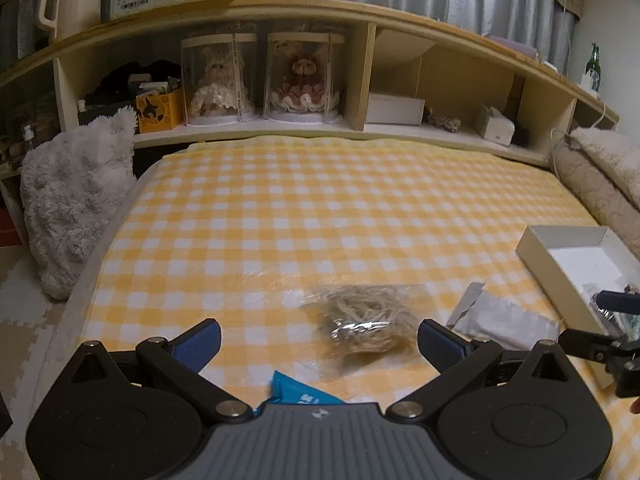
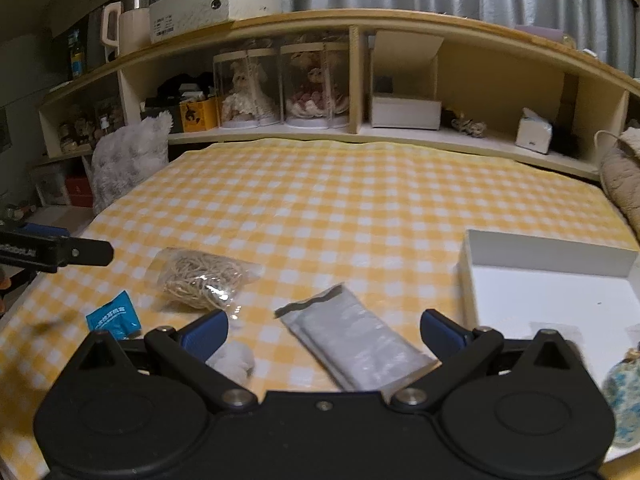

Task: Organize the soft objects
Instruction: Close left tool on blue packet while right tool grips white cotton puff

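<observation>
A clear bag of tan string [image 1: 362, 320] [image 2: 202, 280] lies on the yellow checked bed cover [image 1: 320, 208], just ahead of my open, empty left gripper [image 1: 320, 340]. A grey flat pouch [image 2: 352, 340] [image 1: 504, 320] lies between the fingers of my open, empty right gripper [image 2: 324, 336]. A blue sachet [image 2: 114, 316] [image 1: 296, 392] lies at the near left. A white fluffy ball [image 2: 236, 360] sits by the right gripper's left finger. A white open box [image 2: 552, 292] [image 1: 568, 264] stands at the right. A blue floral soft item [image 2: 624, 396] shows at the right edge.
A wooden headboard shelf [image 1: 360, 16] runs along the back, holding two cased dolls [image 1: 260, 80], a yellow box and white boxes. A fluffy grey cushion [image 1: 76, 196] leans at the bed's left side. A beige fleece blanket [image 1: 600, 184] lies on the right.
</observation>
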`<state>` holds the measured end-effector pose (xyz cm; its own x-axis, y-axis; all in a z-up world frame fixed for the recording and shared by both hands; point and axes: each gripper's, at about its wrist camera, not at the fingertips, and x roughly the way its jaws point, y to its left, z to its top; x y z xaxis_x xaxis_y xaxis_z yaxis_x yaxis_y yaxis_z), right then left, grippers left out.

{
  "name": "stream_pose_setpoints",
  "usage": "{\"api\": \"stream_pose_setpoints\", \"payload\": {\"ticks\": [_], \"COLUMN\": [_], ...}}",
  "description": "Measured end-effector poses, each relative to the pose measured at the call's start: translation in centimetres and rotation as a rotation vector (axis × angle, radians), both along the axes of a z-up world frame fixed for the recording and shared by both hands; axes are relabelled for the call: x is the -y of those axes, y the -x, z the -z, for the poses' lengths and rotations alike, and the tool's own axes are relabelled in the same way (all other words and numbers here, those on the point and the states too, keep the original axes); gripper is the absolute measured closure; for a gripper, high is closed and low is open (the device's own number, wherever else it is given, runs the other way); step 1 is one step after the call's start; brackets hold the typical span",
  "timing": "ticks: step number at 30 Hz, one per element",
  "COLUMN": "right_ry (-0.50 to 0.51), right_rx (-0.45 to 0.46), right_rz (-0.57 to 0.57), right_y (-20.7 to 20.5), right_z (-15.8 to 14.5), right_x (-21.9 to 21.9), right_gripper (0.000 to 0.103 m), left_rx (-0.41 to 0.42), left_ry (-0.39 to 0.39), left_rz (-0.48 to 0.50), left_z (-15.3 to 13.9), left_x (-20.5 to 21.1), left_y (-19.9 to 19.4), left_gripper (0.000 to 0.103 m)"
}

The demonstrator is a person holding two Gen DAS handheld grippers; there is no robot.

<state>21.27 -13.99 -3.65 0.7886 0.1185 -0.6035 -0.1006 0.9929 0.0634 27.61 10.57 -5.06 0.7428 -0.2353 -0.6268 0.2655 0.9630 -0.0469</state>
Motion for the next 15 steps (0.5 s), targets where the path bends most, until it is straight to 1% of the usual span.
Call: {"api": "stream_pose_setpoints", "payload": {"ticks": [3,6,9,13,15], "right_ry": [-0.039,-0.077,-0.074,-0.075,-0.079], "right_rx": [-0.013,-0.034,-0.05,-0.077,-0.082], "right_rz": [-0.005,-0.021,-0.048,-0.075,-0.081], "right_y": [-0.5,-1.1,-1.4,-1.9,-2.0], "right_z": [0.6,1.2,2.1,3.3,3.7], "right_x": [-0.3,-0.8,-1.8,-2.9,-3.2], "right_gripper": [0.0,0.0,0.0,0.0,0.0], "left_rx": [-0.011,-0.042,-0.093,-0.139,-0.159], "left_ry": [-0.022,-0.061,-0.109,-0.132,-0.141], "left_rz": [0.035,0.071,0.108,0.141,0.155], "left_z": [0.8,1.9,3.2,4.4,4.8], "left_x": [-0.2,-0.3,-0.1,-0.2,-0.3], "left_y": [-0.4,-0.7,-1.0,-1.1,-1.2], "left_gripper": [0.0,0.001,0.007,0.01,0.014]}}
